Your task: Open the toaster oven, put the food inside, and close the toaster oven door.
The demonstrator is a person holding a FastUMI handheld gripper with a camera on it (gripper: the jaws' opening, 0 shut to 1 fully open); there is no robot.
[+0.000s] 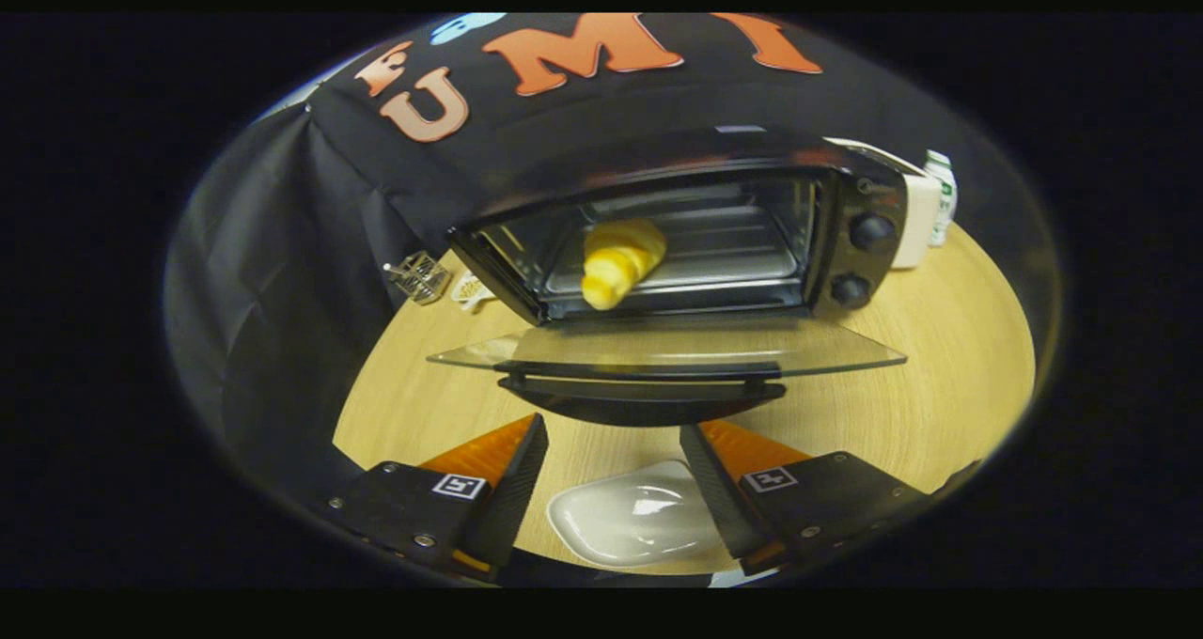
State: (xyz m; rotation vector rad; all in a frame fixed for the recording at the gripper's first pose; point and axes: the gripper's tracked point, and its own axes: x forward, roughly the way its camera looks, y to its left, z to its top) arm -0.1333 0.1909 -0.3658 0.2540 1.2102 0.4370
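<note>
My gripper (613, 446) is spread wide and empty just short of the lowered door (658, 350), since the croissant (620, 261) already sits inside the toaster oven (851, 230), plate (632, 519) bare beneath.

Toaster oven (695, 235): black housing, two round knobs stacked on its right panel, standing on the wooden table. Its glass door (667, 350) is fully open, folded down to roughly horizontal, with a dark handle (642, 402) along the front edge, just ahead of the gripper fingers. Food: a yellow croissant (620, 261) lying inside the cavity on the tray, toward the left side, angled with one tip pointing to the door opening
</note>
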